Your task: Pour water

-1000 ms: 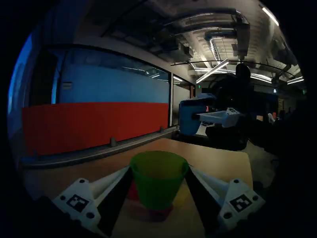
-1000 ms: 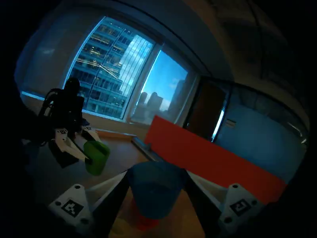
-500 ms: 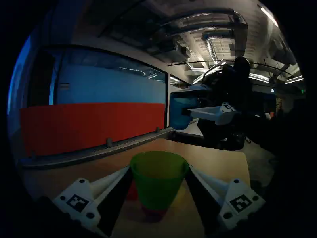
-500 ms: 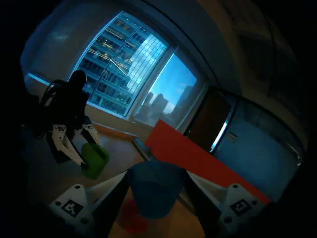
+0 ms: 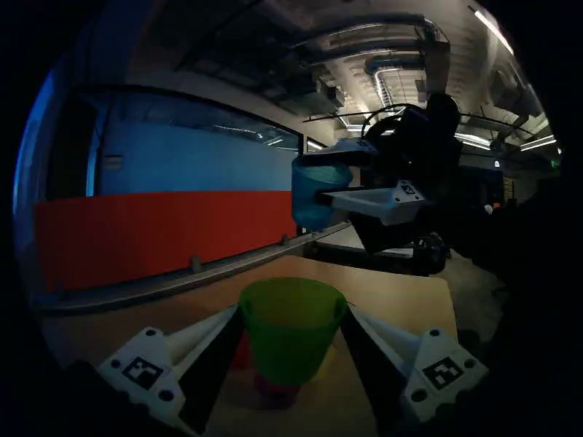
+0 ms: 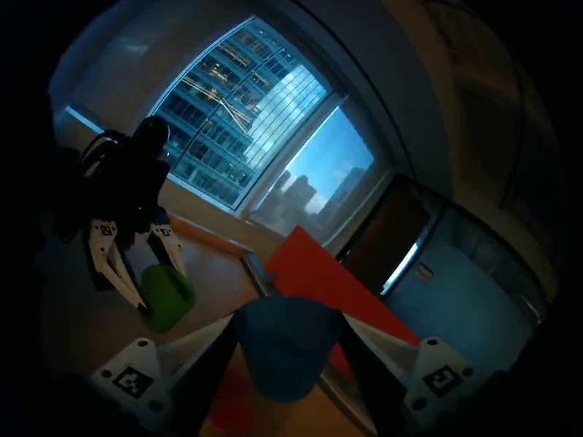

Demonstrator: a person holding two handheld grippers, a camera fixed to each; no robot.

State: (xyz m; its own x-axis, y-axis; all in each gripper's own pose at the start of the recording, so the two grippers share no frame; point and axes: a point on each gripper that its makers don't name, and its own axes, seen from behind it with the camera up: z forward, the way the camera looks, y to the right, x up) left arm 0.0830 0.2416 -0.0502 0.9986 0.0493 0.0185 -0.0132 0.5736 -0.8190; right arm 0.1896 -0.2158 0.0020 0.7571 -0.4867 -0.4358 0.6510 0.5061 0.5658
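A green cup [image 5: 293, 329] stands upright between the fingers of my left gripper [image 5: 291, 342], which is shut on it just above the wooden table [image 5: 393, 291]. Farther off, up and to the right, my right gripper [image 5: 342, 178] holds a blue cup [image 5: 315, 195], raised and leaning. In the right gripper view the blue cup [image 6: 288, 348] sits clamped in my right gripper [image 6: 288, 357]. Lower left there, the green cup [image 6: 166, 296] hangs in the left gripper [image 6: 149, 280]. The light is too dim to make out any water.
A red panel [image 5: 160, 229] under a glass wall runs along the table's far side, with a metal rail [image 5: 218, 266] at its foot. A red coaster or mat [image 5: 273, 382] lies under the green cup. Large windows [image 6: 240, 138] face high-rise buildings.
The right gripper has risen with the blue cup, come closer to the green cup and tilted over. The left gripper and green cup have stayed put.
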